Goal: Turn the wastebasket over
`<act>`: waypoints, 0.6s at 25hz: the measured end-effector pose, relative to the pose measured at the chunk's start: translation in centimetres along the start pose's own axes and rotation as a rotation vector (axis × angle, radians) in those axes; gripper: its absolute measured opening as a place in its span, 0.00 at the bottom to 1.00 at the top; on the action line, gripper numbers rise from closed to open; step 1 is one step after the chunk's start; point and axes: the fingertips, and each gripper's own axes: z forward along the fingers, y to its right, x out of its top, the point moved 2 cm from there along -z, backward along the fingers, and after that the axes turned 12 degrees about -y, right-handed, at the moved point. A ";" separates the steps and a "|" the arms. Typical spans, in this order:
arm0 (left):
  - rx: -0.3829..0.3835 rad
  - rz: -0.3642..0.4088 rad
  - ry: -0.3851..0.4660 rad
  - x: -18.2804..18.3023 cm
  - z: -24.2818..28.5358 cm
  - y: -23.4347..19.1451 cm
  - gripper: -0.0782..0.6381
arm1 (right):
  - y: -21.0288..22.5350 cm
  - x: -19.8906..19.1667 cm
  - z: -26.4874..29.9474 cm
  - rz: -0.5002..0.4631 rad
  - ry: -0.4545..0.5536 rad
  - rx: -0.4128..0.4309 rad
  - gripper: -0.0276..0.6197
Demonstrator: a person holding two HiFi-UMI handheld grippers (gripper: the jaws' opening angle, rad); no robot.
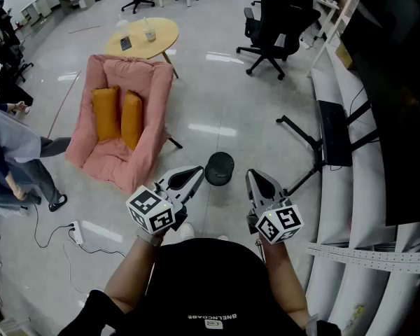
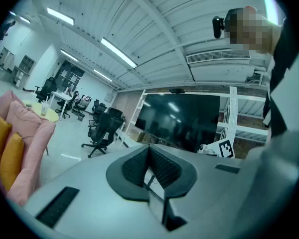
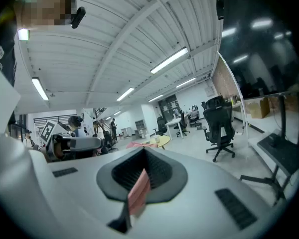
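Left tongs (image 1: pixel 198 169), right tongs (image 1: pixel 252 176), both closed

1 small round wastebasket (image 1: pixel 219 168) stands on the pale, glossy floor (image 1: pixel 224 110), well away from the floor's edges, on an open stretch. It is dark grey to black all over, with a plain cylindrical body. The head view looks almost straight down onto it, so it shows as a dark disc ringed by a slightly darker rim. Its axis is vertical, not tipped. Whether the open mouth or the closed base faces up cannot be told.
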 end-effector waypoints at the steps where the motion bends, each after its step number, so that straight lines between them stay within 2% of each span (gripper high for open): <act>1: -0.005 0.004 0.000 0.1 0.0 -0.2 0.13 | 0.1 0.1 0.2 -0.002 0.002 -0.004 0.06; 10: -0.002 0.009 0.009 0.4 -0.9 -3.3 0.13 | -0.3 0.5 2.3 0.000 0.004 -0.044 0.06; 15: 0.034 0.053 0.016 1.1 -1.7 -5.6 0.13 | -0.7 1.0 3.7 0.016 0.019 -0.077 0.06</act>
